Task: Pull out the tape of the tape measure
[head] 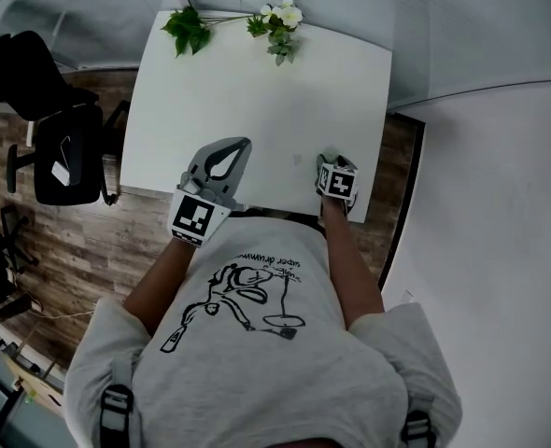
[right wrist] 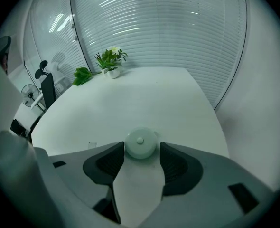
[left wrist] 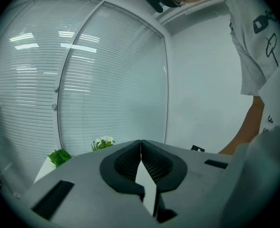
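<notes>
Round white tape measure (right wrist: 140, 143) lies flat on the white tabletop (right wrist: 144, 94), right between the fingertips of the right hand-held gripper (right wrist: 141, 149). That gripper's jaws are spread wide and straddle the disc, one dark ribbed pad just beside each side. Whether the pads touch it can't be told. The case is a smooth disc with a small raised button at its centre. No tape is out.

Left hand-held gripper (left wrist: 141, 144) has its jaws closed together with nothing between them. It has the same grey shell and dark cross-hatched pads, and points roughly level toward the white slatted blinds (left wrist: 111, 80).

In the head view both bare forearms reach forward from a grey printed T-shirt (head: 257, 343). The grippers are at the tabletop's near edge, the right one tipped steeply down. A green leafy sprig (head: 187, 28) and white flowers (head: 280, 17) lie at the far edge.
</notes>
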A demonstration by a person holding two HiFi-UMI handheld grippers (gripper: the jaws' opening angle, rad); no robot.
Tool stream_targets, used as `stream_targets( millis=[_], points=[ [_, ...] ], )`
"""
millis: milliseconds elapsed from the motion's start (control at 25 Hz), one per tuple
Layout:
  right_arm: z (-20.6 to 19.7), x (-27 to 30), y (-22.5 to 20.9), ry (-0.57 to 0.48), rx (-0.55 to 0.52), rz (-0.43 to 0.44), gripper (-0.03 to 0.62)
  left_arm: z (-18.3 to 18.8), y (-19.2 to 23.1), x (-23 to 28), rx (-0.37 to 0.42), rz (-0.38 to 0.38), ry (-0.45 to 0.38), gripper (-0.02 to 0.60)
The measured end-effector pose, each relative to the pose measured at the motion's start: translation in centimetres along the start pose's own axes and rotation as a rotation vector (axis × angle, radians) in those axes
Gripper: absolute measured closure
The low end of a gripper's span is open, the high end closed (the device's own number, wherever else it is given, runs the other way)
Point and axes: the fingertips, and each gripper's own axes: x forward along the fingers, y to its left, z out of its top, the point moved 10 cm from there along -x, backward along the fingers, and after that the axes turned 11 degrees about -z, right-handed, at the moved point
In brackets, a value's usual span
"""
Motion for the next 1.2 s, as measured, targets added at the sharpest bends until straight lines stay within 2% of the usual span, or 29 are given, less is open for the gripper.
stream_targets(
  millis=[400, 640, 800, 1200],
  points=[
    [-0.5, 0.2, -0.2, -0.015, -0.080, 0.034, 0.378, -0.6, -0.3, 0.4, 0.001, -0.008, 0.022, 0.560],
    [0.3, -1.8, -0.6, -0.071, -0.187, 0.068, 0.379, -1.0, -0.1, 0.4, 0.004, -0.014, 0.030, 0.558],
    [1.2, -4.1, -0.7, -0.120, -0.274, 0.101, 0.379, -0.9, -0.2, 0.4, 0.009, -0.033, 0.025, 0.558],
    [4.0, -10.8, -0.7, -0.239, -0.405, 0.208, 0.379, -0.9, -0.5, 0.6, 0.015, -0.112, 0.011, 0.558]
  ],
)
